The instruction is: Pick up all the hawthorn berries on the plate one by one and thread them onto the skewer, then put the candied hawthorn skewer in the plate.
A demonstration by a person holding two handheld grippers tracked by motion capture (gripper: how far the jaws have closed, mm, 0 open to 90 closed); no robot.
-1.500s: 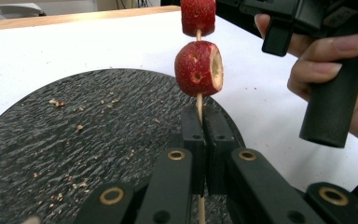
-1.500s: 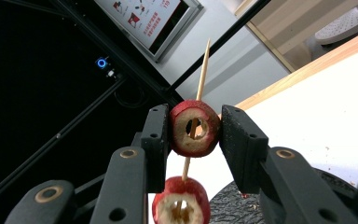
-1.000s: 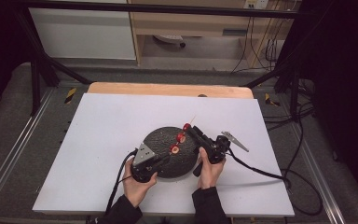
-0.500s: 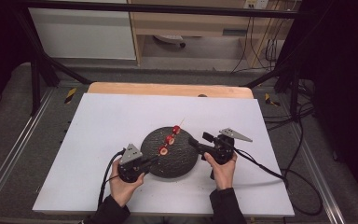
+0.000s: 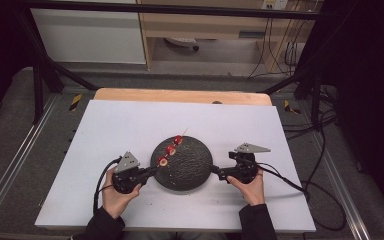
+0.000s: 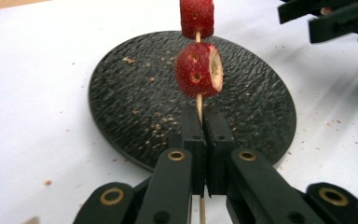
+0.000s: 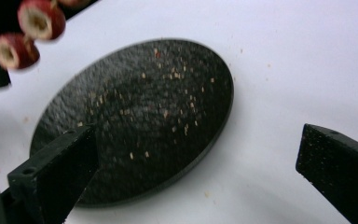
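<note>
1. The left gripper [image 5: 150,173] is clenched on the bare lower end of a wooden skewer [image 6: 199,103]; in the left gripper view its two jaws press together with the stick between them.
2. The skewer runs up and away from those jaws, slanting toward the far right corner of the table [image 5: 105,130]. It carries three red fruit pieces [image 5: 170,149], which look like cored hawthorn or something similar; I cannot tell for certain.
3. The fruit hangs over the near-left to far part of a round black slate plate [image 5: 190,167]. The plate lies flat on the white table, near the middle of its near edge.
4. The right gripper [image 5: 215,172] rests just beside the plate's right rim, jaws spread wide and holding nothing; in the right gripper view the plate lies between and beyond them.
5. The relation that matters: the skewer's long axis points diagonally away from the left gripper, with the nearest fruit piece just above that grip. The right gripper sits across the plate, well apart from the fruit, so it would have to travel left and slightly farther over the plate to reach it.
</note>
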